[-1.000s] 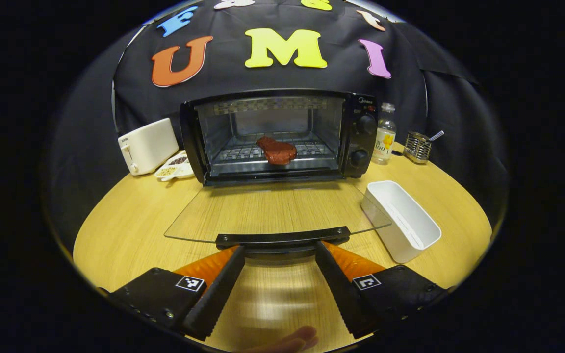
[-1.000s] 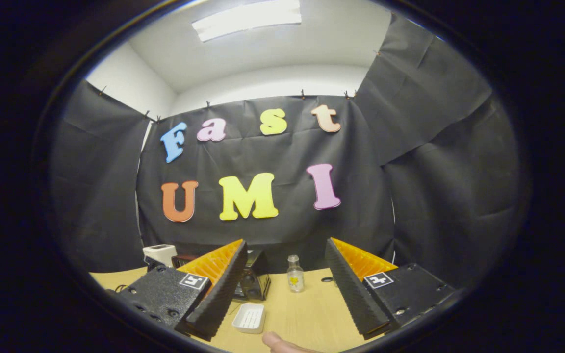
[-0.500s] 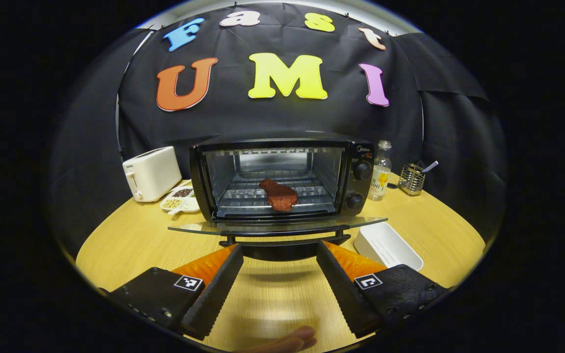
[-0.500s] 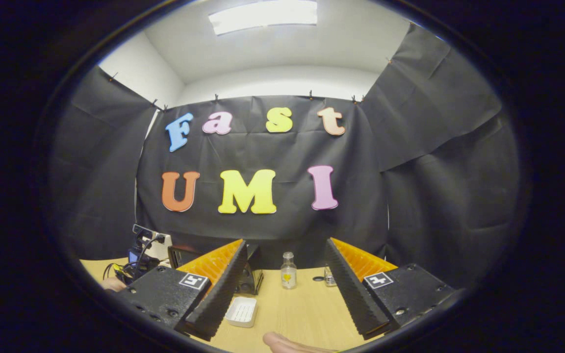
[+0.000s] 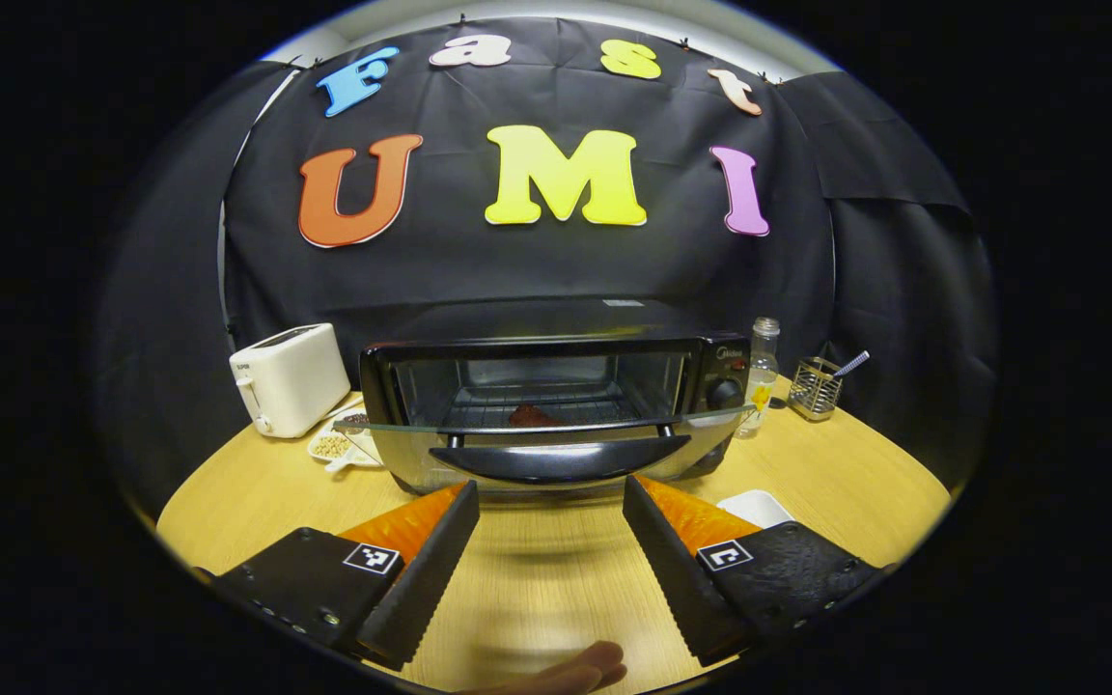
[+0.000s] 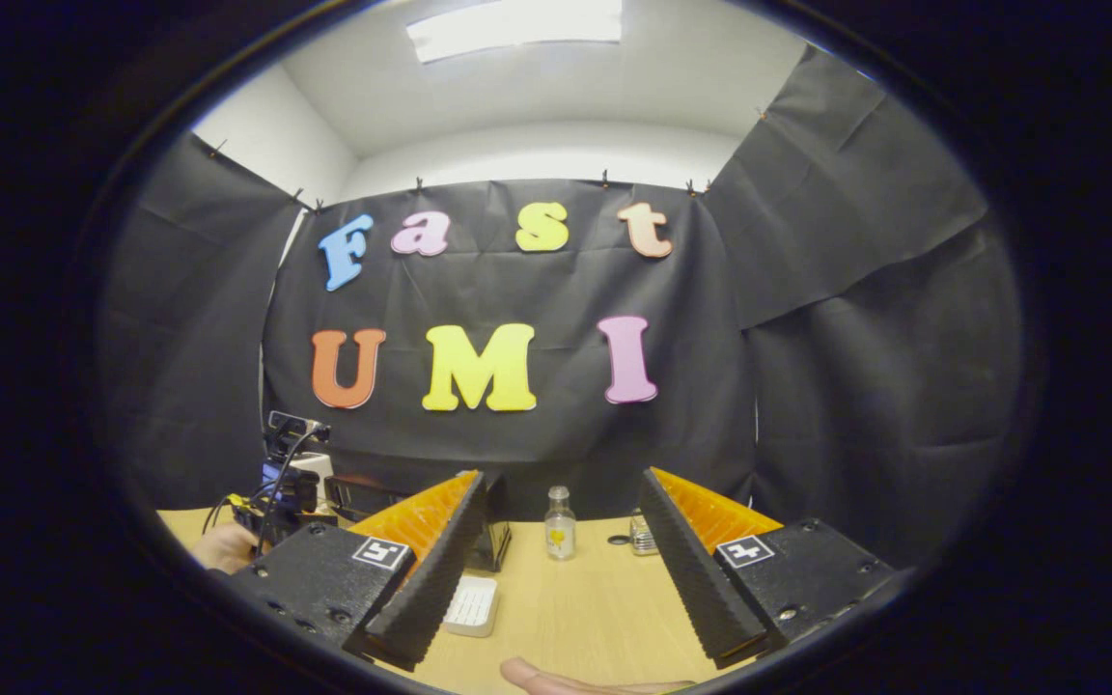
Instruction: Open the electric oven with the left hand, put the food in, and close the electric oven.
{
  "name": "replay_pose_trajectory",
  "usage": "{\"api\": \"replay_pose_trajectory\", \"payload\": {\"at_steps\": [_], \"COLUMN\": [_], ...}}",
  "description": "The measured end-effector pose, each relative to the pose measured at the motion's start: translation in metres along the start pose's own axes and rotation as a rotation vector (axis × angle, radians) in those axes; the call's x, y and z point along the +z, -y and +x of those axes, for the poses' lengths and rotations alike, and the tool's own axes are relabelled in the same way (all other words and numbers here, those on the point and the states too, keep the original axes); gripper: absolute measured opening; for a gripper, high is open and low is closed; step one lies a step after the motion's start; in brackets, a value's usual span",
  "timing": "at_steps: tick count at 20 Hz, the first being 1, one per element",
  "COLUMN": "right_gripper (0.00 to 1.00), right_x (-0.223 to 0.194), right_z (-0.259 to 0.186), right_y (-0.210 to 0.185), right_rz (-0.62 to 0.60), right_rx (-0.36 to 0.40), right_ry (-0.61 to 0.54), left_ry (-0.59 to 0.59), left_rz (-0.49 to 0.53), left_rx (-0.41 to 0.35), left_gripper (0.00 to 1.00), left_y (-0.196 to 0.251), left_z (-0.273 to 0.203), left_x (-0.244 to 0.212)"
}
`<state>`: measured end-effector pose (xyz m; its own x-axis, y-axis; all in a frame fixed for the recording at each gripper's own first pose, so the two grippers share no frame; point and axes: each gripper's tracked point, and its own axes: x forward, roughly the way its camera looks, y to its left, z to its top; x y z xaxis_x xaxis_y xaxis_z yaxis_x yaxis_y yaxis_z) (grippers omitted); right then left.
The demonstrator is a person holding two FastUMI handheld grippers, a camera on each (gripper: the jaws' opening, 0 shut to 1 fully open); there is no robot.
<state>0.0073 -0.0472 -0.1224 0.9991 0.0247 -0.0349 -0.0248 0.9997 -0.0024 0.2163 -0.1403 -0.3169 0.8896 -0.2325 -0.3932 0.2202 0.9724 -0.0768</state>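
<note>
The black electric oven [image 5: 556, 386] stands at the back of the round wooden table [image 5: 247, 492]. Its glass door [image 5: 537, 425] is tilted partway up, with the dark handle [image 5: 556, 461] facing me. A red-brown piece of food [image 5: 529, 416] lies on the rack inside, half hidden by the door's edge. My left gripper [image 5: 548, 492] is open, its fingertips just under the handle and nothing between them. My right gripper [image 6: 561, 480] is open and empty, held above the table. In the right gripper view a corner of the oven [image 6: 493, 541] shows behind one finger.
A white toaster [image 5: 291, 376] and a small dish of seeds [image 5: 332, 445] sit left of the oven. Right of it stand a bottle [image 5: 762, 372] and a wire holder [image 5: 815, 389]. A white tray [image 5: 754, 507] lies at the front right. A hand [image 6: 223, 545] holds the other gripper.
The oven door has swung up from lying flat to partway raised, with my left gripper rising beneath its handle. The right gripper has only drifted slightly.
</note>
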Motion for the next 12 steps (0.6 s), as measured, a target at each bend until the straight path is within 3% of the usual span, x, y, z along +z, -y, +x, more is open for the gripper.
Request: {"api": "replay_pose_trajectory", "payload": {"at_steps": [2, 7, 11, 12], "right_gripper": [0.96, 0.96, 1.0, 0.96], "right_x": [0.0, 0.0, 0.0, -0.001], "right_z": [-0.003, -0.01, -0.019, -0.022], "right_y": [-0.002, -0.001, -0.006, -0.008], "right_rz": [0.0, -0.009, -0.002, -0.001], "right_rx": [0.009, 0.016, 0.02, 0.027], "right_ry": [-0.002, -0.017, -0.03, -0.039], "left_ry": [0.028, 0.072, 0.102, 0.11], "left_rz": [-0.008, -0.064, -0.087, -0.091], "left_rx": [0.006, 0.007, 0.006, 0.009], "left_gripper": [0.96, 0.96, 0.96, 0.95], "left_y": [-0.006, -0.025, -0.037, -0.04], "left_z": [0.008, 0.022, 0.005, -0.002], "left_x": [0.011, 0.034, 0.051, 0.056]}}
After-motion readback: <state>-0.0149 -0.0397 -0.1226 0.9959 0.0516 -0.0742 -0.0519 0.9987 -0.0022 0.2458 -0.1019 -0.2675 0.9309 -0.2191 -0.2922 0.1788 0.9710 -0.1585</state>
